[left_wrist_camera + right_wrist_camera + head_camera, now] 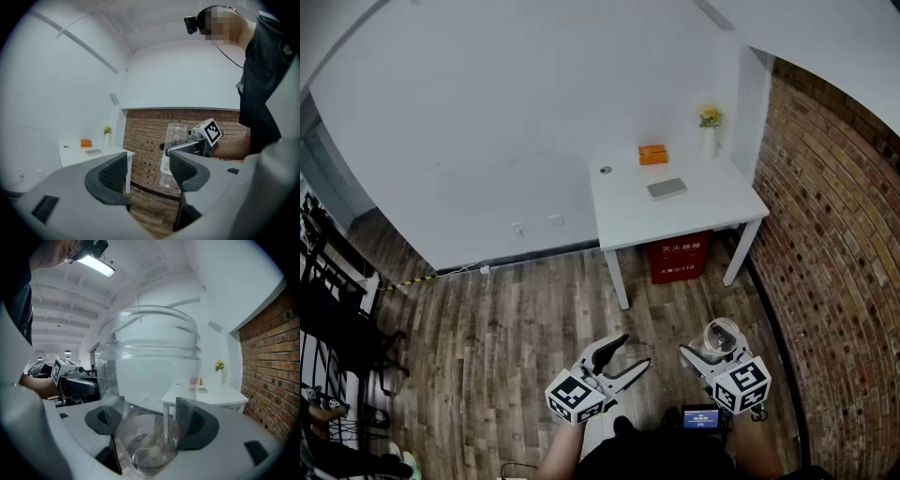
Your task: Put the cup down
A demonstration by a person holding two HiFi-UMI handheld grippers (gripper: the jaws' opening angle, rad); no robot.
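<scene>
Right gripper view: the right gripper point(149, 420) pinches a clear cup point(149, 380) (apparently empty); left gripper point(147, 172) spread.

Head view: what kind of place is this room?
Probably a sparsely furnished office or studio room: a white table with a small flower vase stands against a white wall, beside a brick wall, on a wood-plank floor.

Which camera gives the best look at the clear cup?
The right gripper view: the cup fills the frame, clamped between the right gripper's jaws. The head view shows the cup small, from above; the left gripper view shows it side-on, partly behind a jaw.
</scene>
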